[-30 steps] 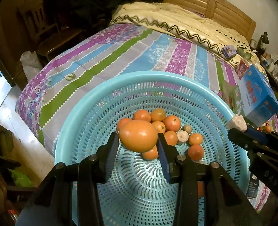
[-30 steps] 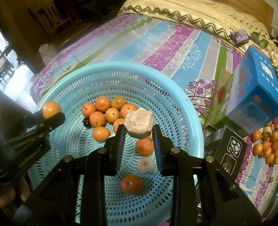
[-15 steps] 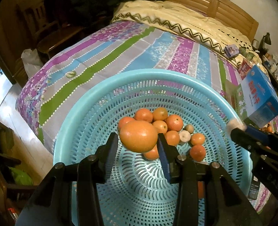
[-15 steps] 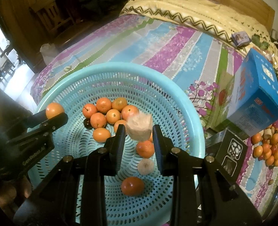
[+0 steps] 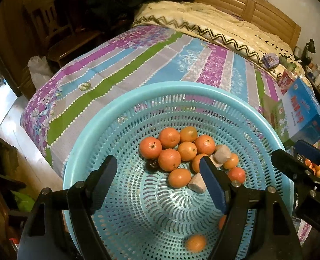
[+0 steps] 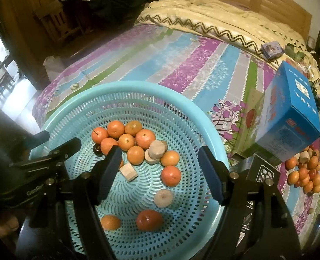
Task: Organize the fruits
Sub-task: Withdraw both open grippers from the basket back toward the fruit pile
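Note:
A round light-blue perforated basket [image 5: 181,88] [image 6: 125,86] sits on the striped bedspread. Inside lies a cluster of oranges [image 5: 169,159] [image 6: 135,155] with several pale beige pieces [image 5: 221,153] [image 6: 157,149] among them. A lone orange [image 5: 195,242] [image 6: 110,222] lies near the basket's front, beside a redder fruit [image 6: 149,220]. My left gripper [image 5: 159,182] is open and empty above the basket. My right gripper [image 6: 160,171] is open and empty above it too. A heap of further oranges [image 6: 305,173] lies on the bed at the right.
A blue carton [image 6: 290,112] [image 5: 303,112] stands right of the basket, with a black box [image 6: 262,171] in front of it. A cream quilt [image 5: 214,23] covers the far bed. A wooden chair [image 5: 58,34] and the floor lie to the left.
Both grippers opened. The left let go of its orange and the right let go of its pale piece; both now lie in the basket.

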`<act>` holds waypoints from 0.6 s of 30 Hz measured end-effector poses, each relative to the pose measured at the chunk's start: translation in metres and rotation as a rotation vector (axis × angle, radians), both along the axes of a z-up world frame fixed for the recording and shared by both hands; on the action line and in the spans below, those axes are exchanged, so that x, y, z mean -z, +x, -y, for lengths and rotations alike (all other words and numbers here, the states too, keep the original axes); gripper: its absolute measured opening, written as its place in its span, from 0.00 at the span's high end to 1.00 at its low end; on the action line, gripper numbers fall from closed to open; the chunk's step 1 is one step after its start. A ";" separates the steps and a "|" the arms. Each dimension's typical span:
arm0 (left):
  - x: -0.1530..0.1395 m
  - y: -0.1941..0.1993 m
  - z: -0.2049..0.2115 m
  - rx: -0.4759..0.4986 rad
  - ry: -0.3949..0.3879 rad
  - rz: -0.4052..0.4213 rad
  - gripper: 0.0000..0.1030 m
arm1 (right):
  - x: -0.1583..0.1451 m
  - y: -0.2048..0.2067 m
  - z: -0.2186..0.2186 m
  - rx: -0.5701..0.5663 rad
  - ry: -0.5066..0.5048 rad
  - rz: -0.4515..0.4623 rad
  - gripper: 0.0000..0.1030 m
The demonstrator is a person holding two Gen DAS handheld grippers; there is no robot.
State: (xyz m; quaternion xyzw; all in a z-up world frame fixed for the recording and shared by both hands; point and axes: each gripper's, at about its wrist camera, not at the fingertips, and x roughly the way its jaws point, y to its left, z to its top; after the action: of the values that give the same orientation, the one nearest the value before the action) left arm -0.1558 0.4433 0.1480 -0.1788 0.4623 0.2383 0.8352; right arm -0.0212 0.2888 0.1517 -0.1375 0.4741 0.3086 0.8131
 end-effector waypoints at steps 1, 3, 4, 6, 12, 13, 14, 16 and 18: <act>0.000 0.000 0.000 0.000 -0.001 0.003 0.23 | 0.000 0.000 0.000 0.001 0.000 0.001 0.28; 0.000 0.002 0.001 0.002 -0.002 0.003 0.23 | 0.000 0.000 0.001 -0.002 0.001 0.000 0.28; 0.000 0.002 0.001 0.002 -0.001 0.003 0.23 | 0.000 0.000 0.000 -0.001 0.001 0.001 0.28; 0.000 0.002 0.001 0.000 -0.001 0.003 0.23 | 0.000 0.000 0.001 -0.002 0.002 0.003 0.28; 0.000 0.002 0.000 0.003 -0.001 0.003 0.23 | -0.001 0.001 0.002 -0.002 0.007 0.002 0.28; -0.001 0.003 0.001 0.004 0.001 0.004 0.23 | -0.001 0.001 0.002 -0.003 0.009 0.004 0.28; -0.002 0.003 0.002 0.005 0.003 0.005 0.23 | -0.001 0.000 0.002 -0.003 0.013 0.005 0.28; -0.003 0.004 0.006 0.010 0.009 0.005 0.23 | -0.003 0.000 0.004 -0.002 0.024 0.008 0.28; -0.006 0.004 0.011 0.015 0.014 0.008 0.23 | -0.006 -0.001 0.008 0.000 0.033 0.015 0.28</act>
State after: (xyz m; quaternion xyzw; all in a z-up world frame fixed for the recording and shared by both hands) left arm -0.1517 0.4323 0.1545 -0.1702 0.4588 0.2345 0.8400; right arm -0.0222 0.2807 0.1582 -0.1263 0.4629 0.3154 0.8187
